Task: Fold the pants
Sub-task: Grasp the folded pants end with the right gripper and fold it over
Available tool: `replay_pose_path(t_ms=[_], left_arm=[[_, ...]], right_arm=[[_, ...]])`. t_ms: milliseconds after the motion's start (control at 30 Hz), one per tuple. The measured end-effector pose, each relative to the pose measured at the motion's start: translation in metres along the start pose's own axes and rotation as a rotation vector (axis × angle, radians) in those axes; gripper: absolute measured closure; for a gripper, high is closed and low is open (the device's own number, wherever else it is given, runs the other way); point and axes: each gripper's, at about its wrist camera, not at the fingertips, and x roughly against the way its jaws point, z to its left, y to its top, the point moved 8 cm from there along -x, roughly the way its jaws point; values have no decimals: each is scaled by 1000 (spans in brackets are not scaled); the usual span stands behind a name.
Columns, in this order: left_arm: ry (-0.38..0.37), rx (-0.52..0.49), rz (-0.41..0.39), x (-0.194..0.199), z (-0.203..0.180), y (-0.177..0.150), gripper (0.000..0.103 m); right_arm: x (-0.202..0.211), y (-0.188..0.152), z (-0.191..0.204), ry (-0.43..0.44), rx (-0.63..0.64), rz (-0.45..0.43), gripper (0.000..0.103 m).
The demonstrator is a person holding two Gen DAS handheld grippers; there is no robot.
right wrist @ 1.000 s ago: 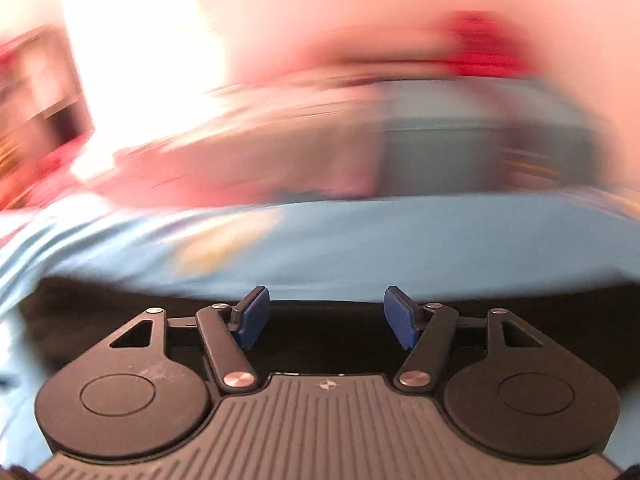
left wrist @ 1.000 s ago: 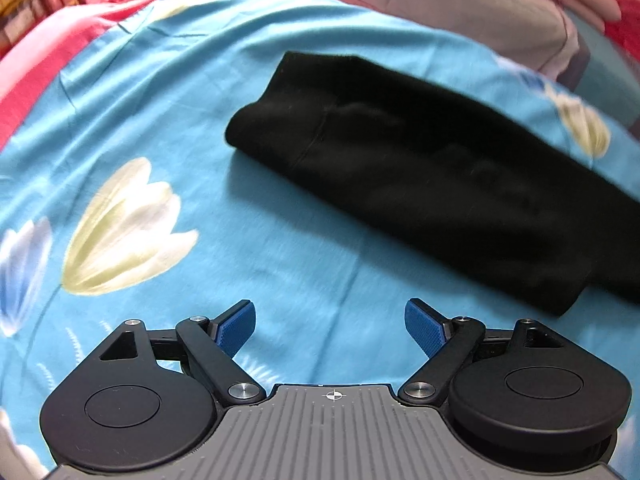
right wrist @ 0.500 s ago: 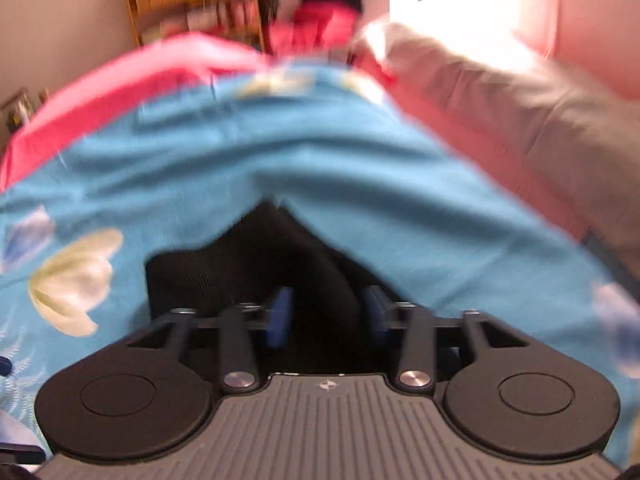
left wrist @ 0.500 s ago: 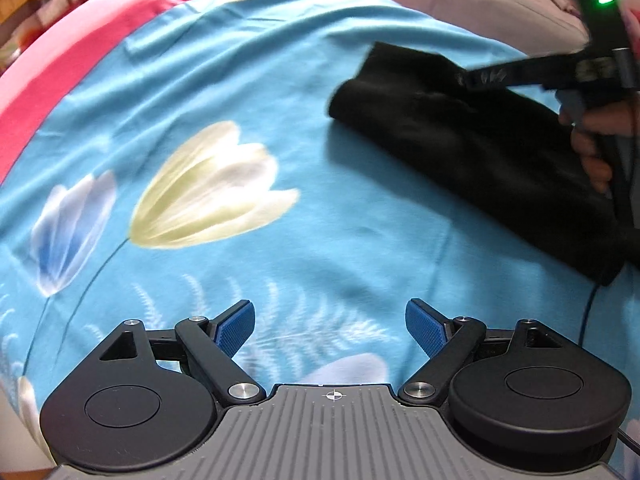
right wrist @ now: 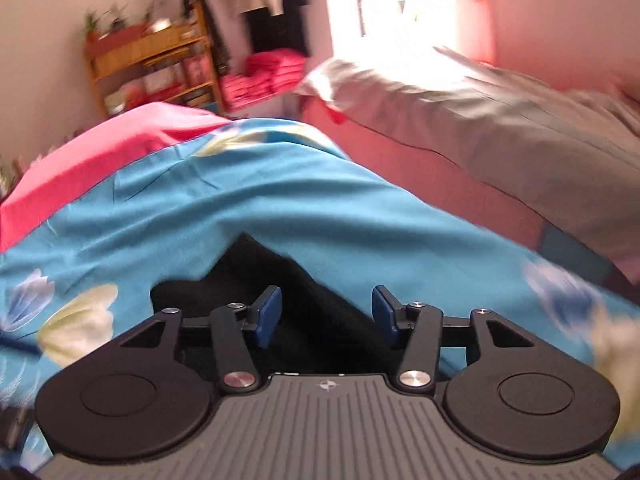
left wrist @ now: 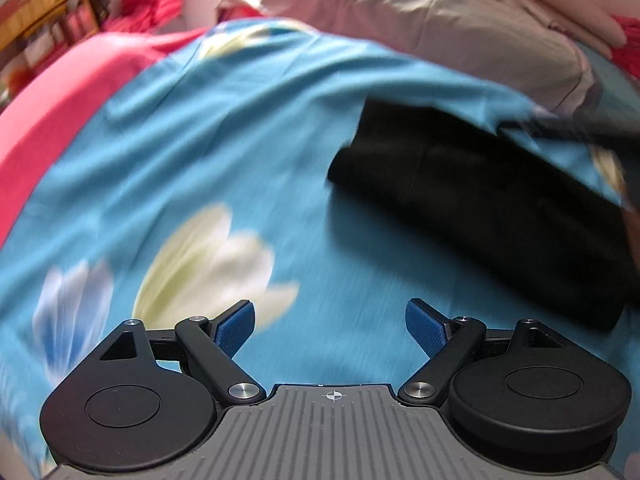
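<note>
black pants point(left wrist: 480, 216) lie folded in a long strip on the blue flowered bedsheet point(left wrist: 240, 128), up and to the right of the left gripper point(left wrist: 330, 330). left gripper released, fingers spread wide over bare sheet, holding nothing. right gripper point(right wrist: 326, 316) also spread, fingers straddling the pants' near end point(right wrist: 280, 276), not clamped. beige pillow point(right wrist: 500, 120) beyond.

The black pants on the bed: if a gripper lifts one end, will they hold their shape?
Probably not. The black pants lie as a soft, rounded fold on the blue floral sheet, so they would likely droop and unfold. The knit-looking cloth should grip, not slip.
</note>
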Motion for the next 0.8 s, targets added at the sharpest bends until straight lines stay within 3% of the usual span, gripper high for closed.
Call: replay_pose_path(t_ms=[67,167,233,267,333,367,400,467,533,600,633,667,767,800], left_arm=[[-24,-15,-27,-8,-12,22,0],[-67,-36,-41,-30,-38,50,0],[-77,-65,-32,-52,-57,62,0],[-66,-83,-19,-66,-64,65,0],[-8,-108,33,-93,-69,65,0],[4,-110,49,-102,-70,62,0],[7,-105,39,-103,-68,59,0],[-4,-91,34,-103,-62,54,0],[-33,-28,53,-105,-51,48,0],[-47,1,56,-105,-44,46,0],[-45,-3,59,-105,-45,46,0],[-41,-11,61,-104,-45,46,0],[-22,-53,48,-102,-49,47,0],[-17,-59,46,-104,-50,48,0]], right_arm=[[27,-25,-18,-32,-68,13,51],[41,-64,-34,-3,-127,74,54],[31,-79,-53,-83,-73,122,70],[25,-80,-70,-138,-100,126,102],[35,-66,-95,-196,-211,66,95],[44,-59,-96,-228,-194,17,79],[53,-53,-92,-239,-141,-27,55],[56,-52,-79,-210,-46,-33,41],[45,-62,-73,-223,25,17,50],[30,-76,-74,-235,45,87,71],[25,-81,-76,-234,27,101,73],[27,-79,-78,-232,18,76,96],[35,-63,-96,-252,-49,-2,98],[29,-64,-100,-247,-73,18,97]])
